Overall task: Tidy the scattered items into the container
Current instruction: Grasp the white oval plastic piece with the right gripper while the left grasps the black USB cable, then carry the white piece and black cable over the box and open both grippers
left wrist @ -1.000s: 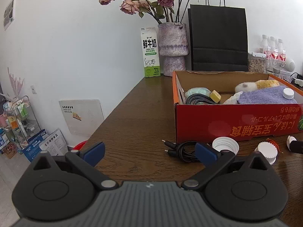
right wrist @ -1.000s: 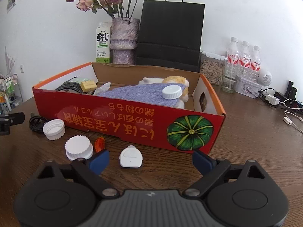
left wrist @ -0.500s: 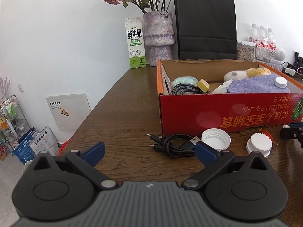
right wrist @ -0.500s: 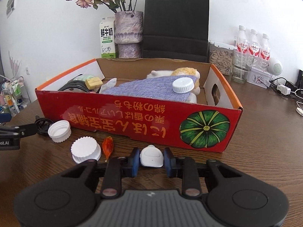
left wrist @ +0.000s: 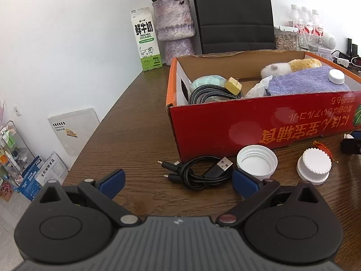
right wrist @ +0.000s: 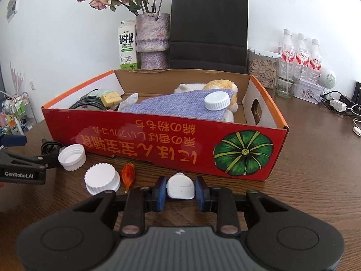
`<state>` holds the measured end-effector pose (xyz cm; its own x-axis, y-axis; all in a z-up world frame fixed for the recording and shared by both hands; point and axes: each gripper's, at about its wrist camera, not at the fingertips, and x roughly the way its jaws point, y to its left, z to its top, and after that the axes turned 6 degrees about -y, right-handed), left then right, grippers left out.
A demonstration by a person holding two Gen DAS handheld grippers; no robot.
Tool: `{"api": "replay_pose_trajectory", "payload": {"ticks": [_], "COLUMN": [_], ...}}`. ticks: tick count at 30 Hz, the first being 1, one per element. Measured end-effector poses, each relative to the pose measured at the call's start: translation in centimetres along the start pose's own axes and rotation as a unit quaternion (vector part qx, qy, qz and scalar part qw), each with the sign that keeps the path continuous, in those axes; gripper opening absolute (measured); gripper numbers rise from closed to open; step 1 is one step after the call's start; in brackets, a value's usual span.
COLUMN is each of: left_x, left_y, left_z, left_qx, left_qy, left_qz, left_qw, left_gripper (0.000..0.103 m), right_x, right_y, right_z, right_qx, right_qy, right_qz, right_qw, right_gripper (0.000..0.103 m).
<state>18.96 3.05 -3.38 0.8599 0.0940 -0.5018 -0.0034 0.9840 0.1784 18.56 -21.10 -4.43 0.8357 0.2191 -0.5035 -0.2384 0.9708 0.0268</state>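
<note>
Box (right wrist: 144, 133) holds purple cloth (right wrist: 180, 106), white cap (right wrist: 217, 100), plush, probably cable.

The milk carton (left wrist: 146, 43) by the wall carries the large black characters "鲜牛奶" with "FRESH MILK" printed beneath them and a small cow drawing lower down. The red cardboard box (right wrist: 158, 144) has a row of yellow Japanese lettering on its front, printed upside down, beside a green pumpkin picture. The left gripper (right wrist: 21, 168) reads "GenRobot.AI" on its side.
</note>
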Motion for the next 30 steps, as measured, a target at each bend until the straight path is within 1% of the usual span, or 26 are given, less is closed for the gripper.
{"api": "replay_pose_trajectory", "payload": {"ticks": [8, 13, 14, 16, 17, 20, 22, 26, 30], "left_x": [0.3, 0.7, 0.7, 0.6, 0.4, 0.1, -0.1, -0.5, -1.3], "left_y": [-0.2, 0.1, 0.2, 0.5, 0.7, 0.6, 0.9, 1.4, 1.7], "left_z": [0.3, 0.3, 0.4, 0.3, 0.2, 0.1, 0.0, -0.2, -0.4], "left_qx": [0.004, -0.012, -0.017, -0.028, -0.036, -0.04, -0.05, -0.071, -0.08], "left_qy": [-0.001, 0.005, 0.006, 0.004, 0.0, -0.002, -0.003, -0.006, -0.02], "left_qz": [-0.019, -0.025, -0.026, -0.033, -0.041, -0.039, -0.043, -0.039, -0.029], "left_qw": [0.9998, 0.9996, 0.9995, 0.999, 0.9985, 0.9984, 0.9978, 0.9967, 0.9962], "left_gripper": [0.103, 0.103, 0.102, 0.087, 0.068, 0.065, 0.065, 0.064, 0.064], "right_x": [0.0, -0.1, -0.1, 0.0, 0.0, -0.1, -0.1, -0.2, -0.5], "right_y": [-0.1, -0.1, -0.1, -0.1, -0.1, -0.1, -0.1, -0.1, 0.0], "right_z": [0.0, 0.0, 0.0, 0.0, 0.0, 0.0, 0.0, -0.1, -0.2], "right_qx": [0.001, 0.001, 0.001, 0.001, 0.002, 0.002, 0.002, 0.002, 0.003], "right_qy": [0.0, 0.0, 0.0, 0.0, 0.0, 0.0, 0.0, 0.0, -0.002], "right_qz": [0.001, 0.0, 0.0, 0.0, 0.0, 0.0, 0.0, 0.001, 0.006], "right_qw": [1.0, 1.0, 1.0, 1.0, 1.0, 1.0, 1.0, 1.0, 1.0], "right_gripper": [0.026, 0.026, 0.026, 0.026, 0.026, 0.026, 0.026, 0.026, 0.026]}}
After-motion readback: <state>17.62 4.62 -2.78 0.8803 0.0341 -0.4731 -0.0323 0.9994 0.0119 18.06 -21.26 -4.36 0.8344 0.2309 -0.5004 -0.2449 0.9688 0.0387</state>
